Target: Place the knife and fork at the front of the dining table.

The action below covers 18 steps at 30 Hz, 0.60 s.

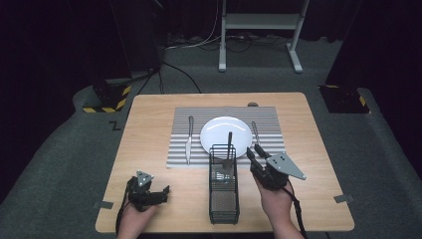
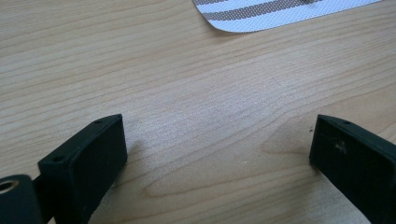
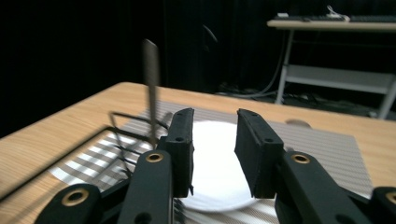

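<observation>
A place setting is taking shape on the striped grey placemat [image 1: 271,132]: a steel knife [image 1: 189,139] and a spoon [image 1: 255,132] are already flanking the round white plate [image 1: 226,134]. One metal fork [image 1: 229,149] is waiting in the black wire caddy [image 1: 223,189]. The right gripper [image 1: 253,151] is hovering beside it, narrowly parted and empty; the left gripper [image 2: 215,154] is resting wide on the wooden tabletop [image 1: 149,119].

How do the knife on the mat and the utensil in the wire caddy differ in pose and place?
The knife lies flat on the striped mat, left of the plate; the utensil stands upright in the wire caddy, its handle sticking out above the rim. The knife shows full length; the utensil's lower end is blurred behind the wires. Both look like metal cutlery, and neither is held.
</observation>
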{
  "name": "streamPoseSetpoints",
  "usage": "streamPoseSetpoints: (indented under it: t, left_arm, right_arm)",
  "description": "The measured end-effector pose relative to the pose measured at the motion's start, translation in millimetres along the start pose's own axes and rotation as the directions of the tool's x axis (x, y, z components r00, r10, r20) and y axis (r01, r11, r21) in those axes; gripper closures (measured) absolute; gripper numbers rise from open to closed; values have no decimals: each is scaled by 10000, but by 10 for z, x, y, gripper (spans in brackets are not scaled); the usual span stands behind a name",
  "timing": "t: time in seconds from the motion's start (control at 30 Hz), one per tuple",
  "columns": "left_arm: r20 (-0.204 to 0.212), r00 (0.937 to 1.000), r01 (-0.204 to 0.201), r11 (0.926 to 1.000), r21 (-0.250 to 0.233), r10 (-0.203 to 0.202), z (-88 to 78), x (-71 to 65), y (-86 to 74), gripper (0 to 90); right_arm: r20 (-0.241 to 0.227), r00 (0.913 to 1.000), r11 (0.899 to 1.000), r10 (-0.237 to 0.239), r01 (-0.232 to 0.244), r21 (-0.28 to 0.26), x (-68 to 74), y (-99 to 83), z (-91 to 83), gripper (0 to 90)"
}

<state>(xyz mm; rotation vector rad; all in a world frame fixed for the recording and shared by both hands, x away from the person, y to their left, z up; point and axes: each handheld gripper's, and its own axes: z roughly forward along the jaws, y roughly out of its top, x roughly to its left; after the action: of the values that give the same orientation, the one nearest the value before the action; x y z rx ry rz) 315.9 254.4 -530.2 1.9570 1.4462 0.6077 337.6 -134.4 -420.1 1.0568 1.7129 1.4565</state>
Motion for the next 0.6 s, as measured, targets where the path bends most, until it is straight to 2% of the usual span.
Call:
streamPoseSetpoints:
  t: [0.23, 0.43, 0.53, 0.6]
  left_arm:
    - [1, 10000, 4, 10000, -2, -4, 0, 0, 0, 41]
    - [5, 10000, -3, 10000, -3, 3, 0, 0, 0, 41]
    - [6, 10000, -5, 10000, -2, 5, 0, 1, 0, 41]
    - [7, 10000, -2, 10000, -2, 2, 0, 1, 0, 41]
  right_arm:
    - [-485, 9988, 9999, 0, -7, -157, 189, 155, 143, 679]
    - [-552, 9985, 9999, 64, -69, -82, 260, 265, 340, 671]
    - [-516, 9987, 10000, -35, 36, 28, 285, 269, 435, 672]
    - [-501, 9987, 9998, 72, -63, 169, 279, 251, 491, 677]
